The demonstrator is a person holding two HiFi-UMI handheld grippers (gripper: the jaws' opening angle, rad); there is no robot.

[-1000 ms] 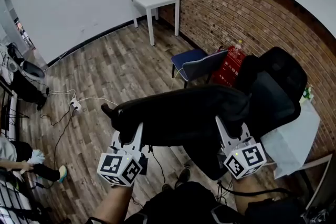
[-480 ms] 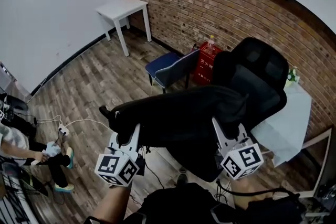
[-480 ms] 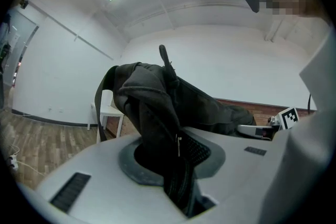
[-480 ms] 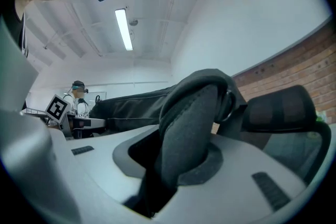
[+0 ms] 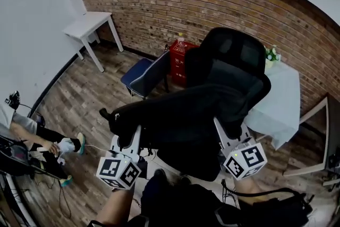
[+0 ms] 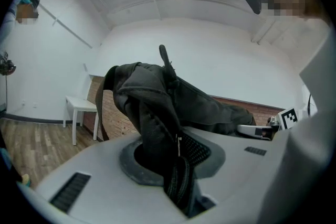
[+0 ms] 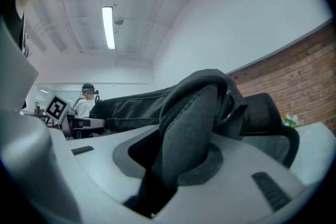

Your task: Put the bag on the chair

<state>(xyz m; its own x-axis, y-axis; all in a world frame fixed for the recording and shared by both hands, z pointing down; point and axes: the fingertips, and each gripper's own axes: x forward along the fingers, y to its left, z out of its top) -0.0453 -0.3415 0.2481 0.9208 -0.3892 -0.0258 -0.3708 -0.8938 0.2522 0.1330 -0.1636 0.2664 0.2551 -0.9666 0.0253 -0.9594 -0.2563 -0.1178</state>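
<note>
A long black bag (image 5: 180,114) hangs level in the air between my two grippers. My left gripper (image 5: 127,139) is shut on the bag's left end, where dark fabric and a webbing strap (image 6: 176,176) sit pinched in the jaws. At the bag's other end, my right gripper (image 5: 229,131) is shut on a padded black part (image 7: 191,134). A black high-backed office chair (image 5: 236,58) stands just behind and under the bag's right half, its seat mostly hidden by the bag.
A low blue chair (image 5: 142,73) and a red crate (image 5: 179,56) stand by the brick wall. A white table (image 5: 87,26) is far left. A pale cloth-covered table (image 5: 277,101) is right of the office chair. A seated person's leg (image 5: 37,141) and cables lie at the left.
The view has swung right: the office chair now stands centred behind the bag and the white table has slid left. Both grippers still hold the bag the same way.
</note>
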